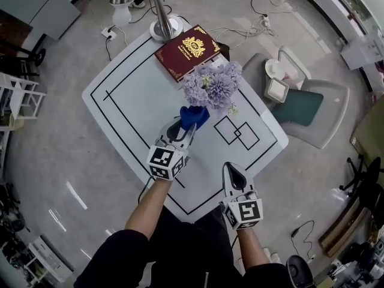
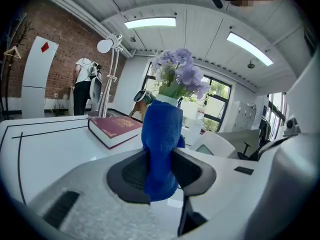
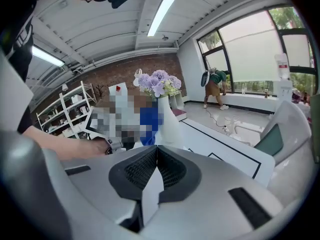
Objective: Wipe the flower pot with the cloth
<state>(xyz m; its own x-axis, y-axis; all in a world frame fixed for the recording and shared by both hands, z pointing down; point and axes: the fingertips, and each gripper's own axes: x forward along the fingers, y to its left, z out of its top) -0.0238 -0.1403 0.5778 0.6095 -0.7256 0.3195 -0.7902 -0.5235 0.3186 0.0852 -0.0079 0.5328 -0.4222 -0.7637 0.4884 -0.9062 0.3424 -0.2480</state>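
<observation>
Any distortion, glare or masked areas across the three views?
Head view: sharp, evenly lit, glare streaks on the floor. Left gripper view: fisheye, dark corners, ceiling lights blown out, cloth sharp. Right gripper view: same fisheye, bright window, mosaic patch left of the flower pot.

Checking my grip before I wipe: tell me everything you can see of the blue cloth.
The blue cloth looks like fuzzy, terry-like fabric, bunched into an upright fold. The left gripper is shut on its lower part, with a short tail hanging below the jaws and the rest standing above them. Its upper part appears to lie against the side of the white flower pot, just under the purple flowers.
</observation>
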